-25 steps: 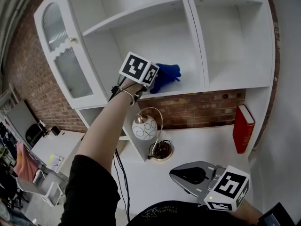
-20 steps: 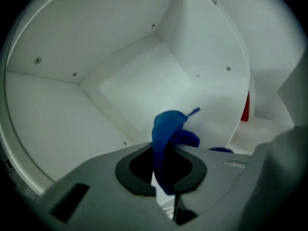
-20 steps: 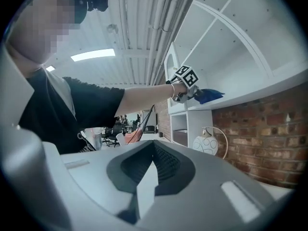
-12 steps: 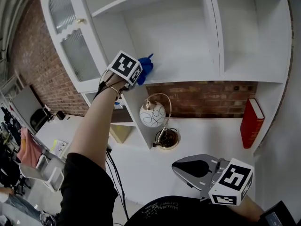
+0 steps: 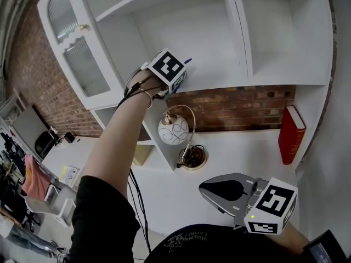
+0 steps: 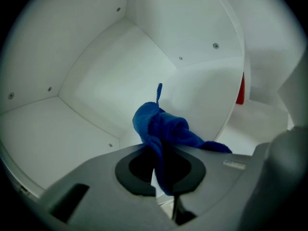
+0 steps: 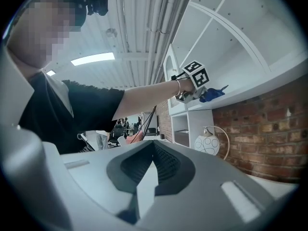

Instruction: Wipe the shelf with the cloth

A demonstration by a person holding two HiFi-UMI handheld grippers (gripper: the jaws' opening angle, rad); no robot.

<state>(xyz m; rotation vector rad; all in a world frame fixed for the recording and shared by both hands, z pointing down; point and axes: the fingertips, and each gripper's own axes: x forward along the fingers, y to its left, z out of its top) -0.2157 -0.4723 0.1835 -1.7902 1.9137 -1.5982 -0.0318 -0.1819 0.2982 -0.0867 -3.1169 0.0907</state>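
The blue cloth (image 6: 162, 129) is bunched between the jaws of my left gripper (image 6: 161, 173), which is shut on it. The cloth rests on the white shelf (image 6: 53, 131) inside a cabinet compartment, near its back corner. In the head view the left gripper (image 5: 176, 79) reaches up to the shelf (image 5: 225, 82); its marker cube hides all of the cloth (image 5: 188, 61) but a small blue tip. My right gripper (image 5: 205, 190) hangs low over the desk, shut with nothing in it. In the right gripper view its jaws (image 7: 153, 146) are closed, with the cloth (image 7: 212, 94) far off.
A globe lamp (image 5: 173, 131) with a curved brass arm stands on the white desk (image 5: 241, 158) under the shelf. A red book (image 5: 289, 133) leans at the right. A glass cabinet door (image 5: 71, 48) stands open at the left. A brick wall (image 5: 236, 109) backs the desk.
My left gripper swept the cloth left along the shelf, then back right and further in; the cube now hides most of the cloth. The right gripper has stayed low.
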